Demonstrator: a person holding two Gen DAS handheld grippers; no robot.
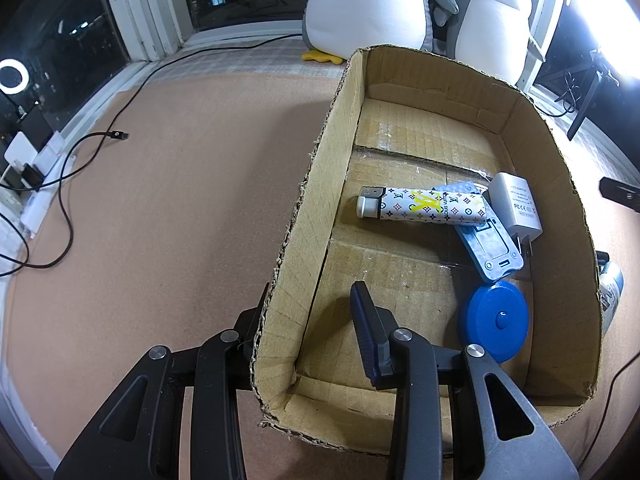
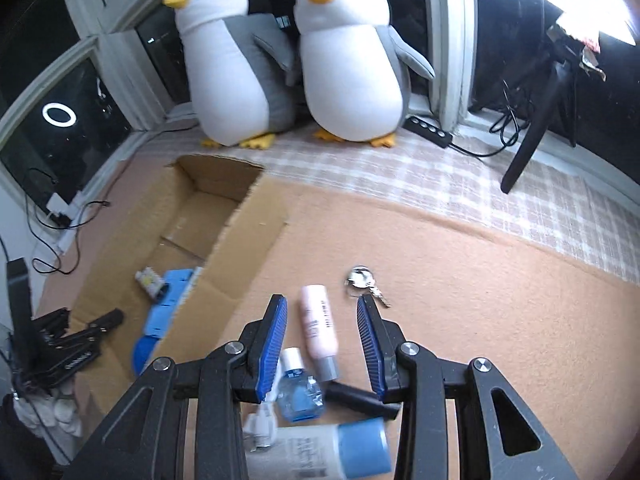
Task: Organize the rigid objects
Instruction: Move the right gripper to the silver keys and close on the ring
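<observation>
The right claw (image 2: 322, 338) hangs with its jaws spread wide and empty above a cluster of small things lying just right of the cardboard box (image 2: 224, 264). Directly between the blue pads lies the pink tube (image 2: 318, 326), flat, its grey cap pointing back toward the claw. It looks light and rigid with a smooth, rounded plastic skin, so it is likely to roll or slip; the best hold is probably across its mid-body, pads square to its long axis. Just nearer than the tube sit a small blue glass-like bottle (image 2: 300, 394), which seems the most fragile, a black cylinder (image 2: 362, 400), and a white can with a blue cap (image 2: 320, 450). A set of keys (image 2: 364, 282) lies just beyond the tube.

The left claw (image 1: 316, 320) is open around the box's left wall (image 1: 304, 216), one finger outside, one inside, not visibly pinching it. Inside the box already rest a patterned lighter (image 1: 424, 206), a white charger (image 1: 516, 208), a blue flat case (image 1: 490, 246) and a blue round tape measure (image 1: 494, 322).
</observation>
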